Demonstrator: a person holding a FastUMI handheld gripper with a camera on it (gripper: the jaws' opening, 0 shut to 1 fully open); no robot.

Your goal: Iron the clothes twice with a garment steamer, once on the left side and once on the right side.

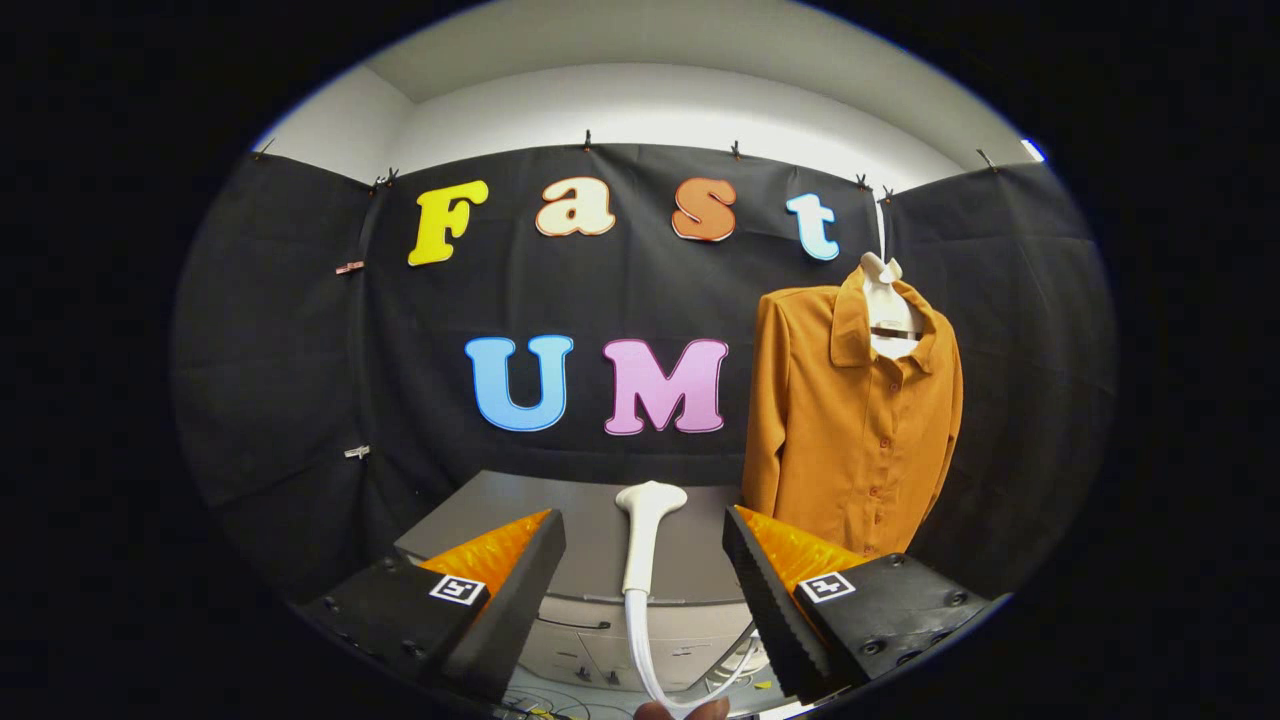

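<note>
The hand-held gripper (645, 570) has its two fingers spread wide apart, pressing on nothing. Between them, touching neither, one white garment steamer (643, 525) stands upright with its head at the top, and a single white hose (640, 640) curves down from its handle. It rises in front of a grey surface (590, 530) just beyond the fingertips. Past the right finger, one orange button-up shirt (850, 420) hangs on one white hanger (885, 300) against the black cloth wall.
</note>
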